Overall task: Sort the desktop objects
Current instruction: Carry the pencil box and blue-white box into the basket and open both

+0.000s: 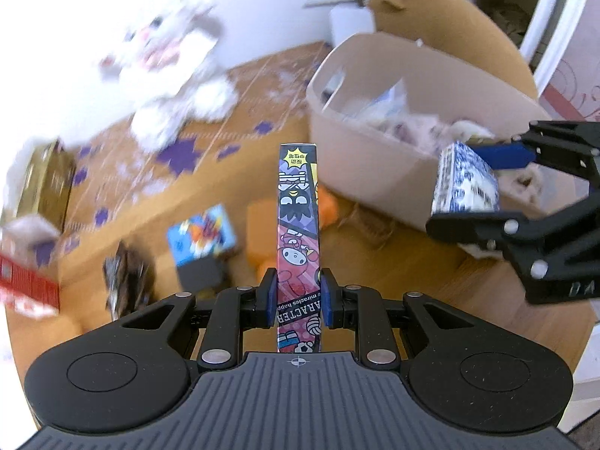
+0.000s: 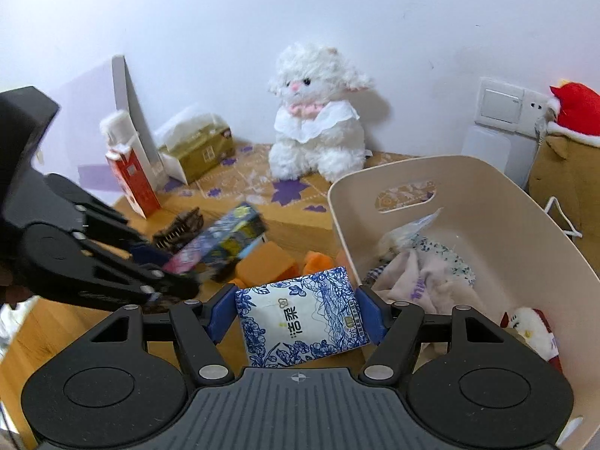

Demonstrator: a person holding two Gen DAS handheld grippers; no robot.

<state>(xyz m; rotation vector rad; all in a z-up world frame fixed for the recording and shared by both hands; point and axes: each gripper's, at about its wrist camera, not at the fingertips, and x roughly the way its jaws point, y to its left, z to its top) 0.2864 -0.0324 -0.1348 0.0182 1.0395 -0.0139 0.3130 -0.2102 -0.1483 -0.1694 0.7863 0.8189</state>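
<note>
Two grippers are loaded: the left gripper (image 1: 298,294) is clamped narrow on the thin edge of a cartoon-printed box (image 1: 298,225), which stands upright between the blue pads; the right gripper (image 2: 296,309) is held wider across a blue-and-white tissue pack (image 2: 300,317), pads (image 2: 219,313) pressed on both sides. Both items are seen lifted off the wooden desk (image 1: 431,288). A beige bin (image 2: 487,195), already part-filled with soft cloth and small toys, is placed right and just beyond the tissue pack. Unsorted clutter is left on the near-left desk: an orange block (image 2: 268,262), a blue card box (image 1: 202,232), a dark hair claw (image 2: 180,230). A white plush lamb (image 2: 318,116) is sat far back against the wall. Judged step: carry to bin. Tissue pack should be brought fully over the rim before release; the pack is soft, so squeeze should be kept light. Thin box should be kept vertical and clear of the other gripper, since the two are close and a clash is likely
</note>
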